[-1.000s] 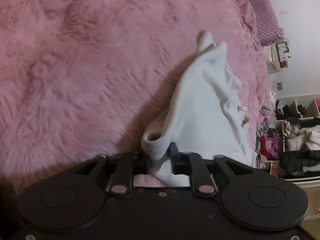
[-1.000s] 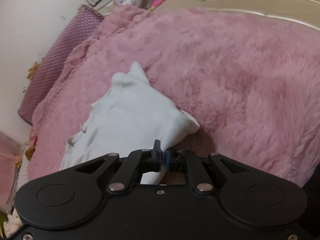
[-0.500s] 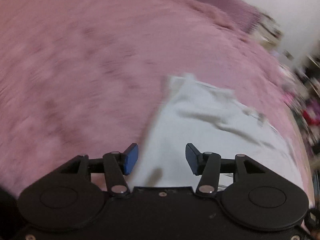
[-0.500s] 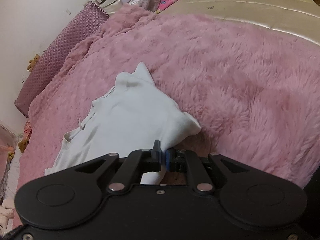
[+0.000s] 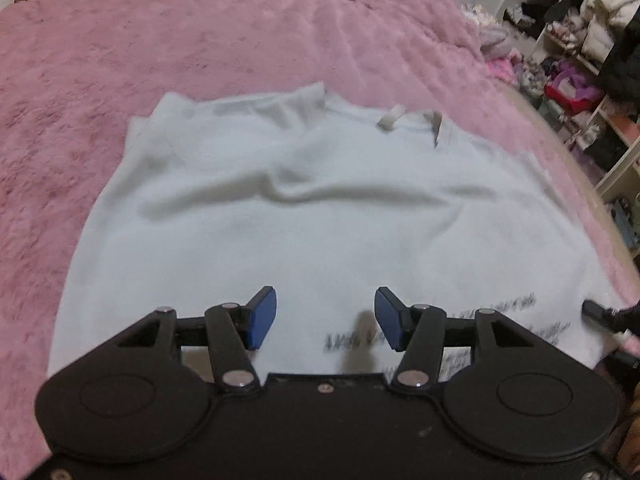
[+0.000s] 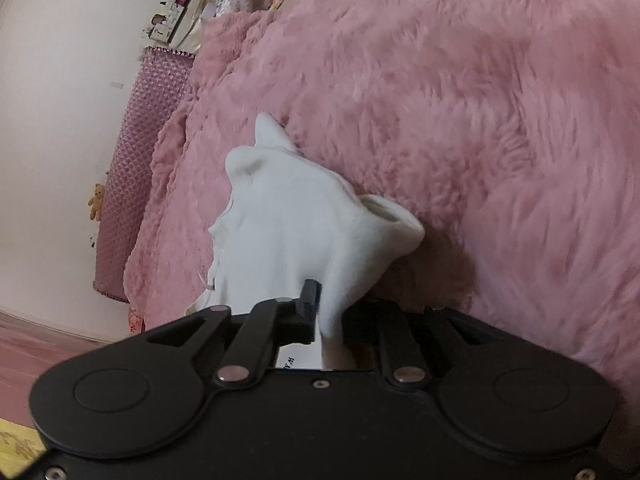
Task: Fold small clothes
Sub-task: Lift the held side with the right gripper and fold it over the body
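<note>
A small white garment (image 5: 304, 216) lies spread on the pink furry blanket (image 5: 200, 40), with two small loops near its far edge and dark lettering near its near edge. My left gripper (image 5: 325, 318) is open and empty, its blue pads just above the garment's near part. In the right wrist view the same white garment (image 6: 296, 232) rises in a bunched fold, and my right gripper (image 6: 328, 312) is shut on its near edge. The right gripper's tip also shows at the far right of the left wrist view (image 5: 600, 314).
The pink blanket (image 6: 480, 120) covers the bed all around. Shelves stuffed with clothes (image 5: 580, 52) stand at the right beyond the bed edge. A purple quilted headboard (image 6: 136, 184) and white wall are on the left of the right wrist view.
My left gripper let go of the garment, opened, and swung over it; the cloth there now lies flat. My right gripper stayed shut on its edge and tilted closer to the blanket.
</note>
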`<state>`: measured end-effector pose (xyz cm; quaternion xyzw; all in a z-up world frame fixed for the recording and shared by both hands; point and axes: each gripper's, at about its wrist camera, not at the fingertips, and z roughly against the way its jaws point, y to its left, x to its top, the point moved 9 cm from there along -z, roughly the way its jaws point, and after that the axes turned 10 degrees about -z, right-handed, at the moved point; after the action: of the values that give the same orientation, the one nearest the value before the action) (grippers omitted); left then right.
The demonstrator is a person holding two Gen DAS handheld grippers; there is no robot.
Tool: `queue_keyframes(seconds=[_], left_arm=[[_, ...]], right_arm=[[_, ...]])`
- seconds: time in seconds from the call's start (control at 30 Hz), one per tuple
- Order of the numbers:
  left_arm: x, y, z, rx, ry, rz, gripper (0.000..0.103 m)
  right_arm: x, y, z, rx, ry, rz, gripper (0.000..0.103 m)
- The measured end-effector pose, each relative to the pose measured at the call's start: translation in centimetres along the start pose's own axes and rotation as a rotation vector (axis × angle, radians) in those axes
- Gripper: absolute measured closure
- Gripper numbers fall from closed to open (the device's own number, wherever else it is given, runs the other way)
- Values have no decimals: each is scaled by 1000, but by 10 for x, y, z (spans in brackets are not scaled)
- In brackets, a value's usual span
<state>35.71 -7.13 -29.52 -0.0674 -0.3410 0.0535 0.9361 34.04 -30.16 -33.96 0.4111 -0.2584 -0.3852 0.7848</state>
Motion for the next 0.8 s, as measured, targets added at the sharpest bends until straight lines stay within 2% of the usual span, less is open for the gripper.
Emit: queue_keyframes(seconds=[0.03,0.1,0.2,0.3,0.4,0.53,0.57,0.63,0.73,0.8], left_arm=[[7,-6,2,0,-19,1,48],[26,-3,2,12,-61,10,47],[51,3,-26,22,-48,-28,46],[60,24,-63,106,-2,-29,46],[68,49,-82,46,-19,35,46],[75,74,-69,-64,-58,174,46],[75,84,-62,-45,-75,206,46],[72,106,-50,41,-97,239,46],[63,115,-41,26,-79,261,46],[59,105,-27,55,-93,224,47]], right_arm=[[-2,1,0,12,0,-8,78],[-5,5,3,55,-9,-27,70],[-10,10,7,62,-32,14,70],[-14,13,4,36,-36,52,70],[-11,12,3,36,-25,53,70],[-7,6,2,37,-15,33,70],[-6,5,2,36,-16,29,70],[-4,4,1,35,-20,25,71],[-3,5,-3,34,-27,39,71],[-5,7,-10,44,-6,29,70]])
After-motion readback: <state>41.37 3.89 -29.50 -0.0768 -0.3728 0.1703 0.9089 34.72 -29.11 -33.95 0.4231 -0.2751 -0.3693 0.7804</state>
